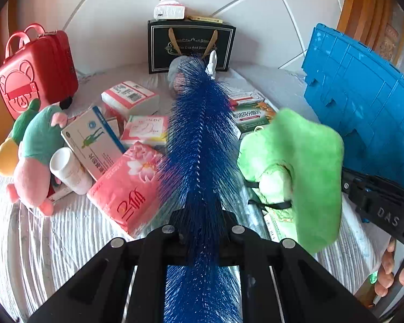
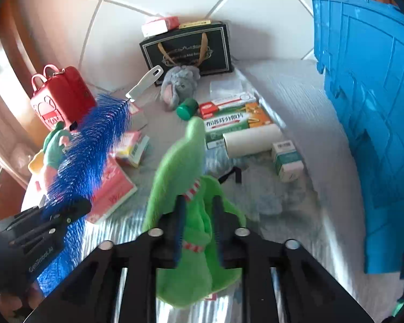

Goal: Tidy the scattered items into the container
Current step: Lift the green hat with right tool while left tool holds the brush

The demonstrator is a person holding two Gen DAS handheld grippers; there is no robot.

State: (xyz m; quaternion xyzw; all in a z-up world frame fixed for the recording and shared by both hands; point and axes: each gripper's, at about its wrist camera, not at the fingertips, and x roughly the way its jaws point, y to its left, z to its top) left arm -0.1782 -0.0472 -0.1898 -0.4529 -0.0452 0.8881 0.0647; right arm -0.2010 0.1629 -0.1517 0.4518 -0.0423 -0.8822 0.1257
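Note:
A long blue bristle brush [image 1: 199,134] runs forward out of my left gripper [image 1: 202,215], which is shut on its bristled shaft. The white handle [image 2: 145,83] points away toward the wall, and the brush is lifted clear of the bed. A bright green plush toy [image 2: 180,161] hangs in the air between the fingers of my right gripper [image 2: 199,202]. The jaws stand partly apart, and the fabric fills the gap and drapes over them. The same green plush toy [image 1: 304,167] hides those fingertips in the left wrist view. The blue plastic crate [image 2: 369,107] stands at the right.
On the grey bedcover lie pink tissue packs [image 1: 129,185], medicine boxes [image 2: 237,118], a white bottle [image 1: 70,169], a green-and-pink plush [image 1: 37,145], a grey plush [image 2: 177,86], a paper roll [image 2: 250,140] and a green jar [image 2: 187,109]. At the back are a red toy suitcase [image 1: 37,72] and a black gift bag [image 1: 188,45].

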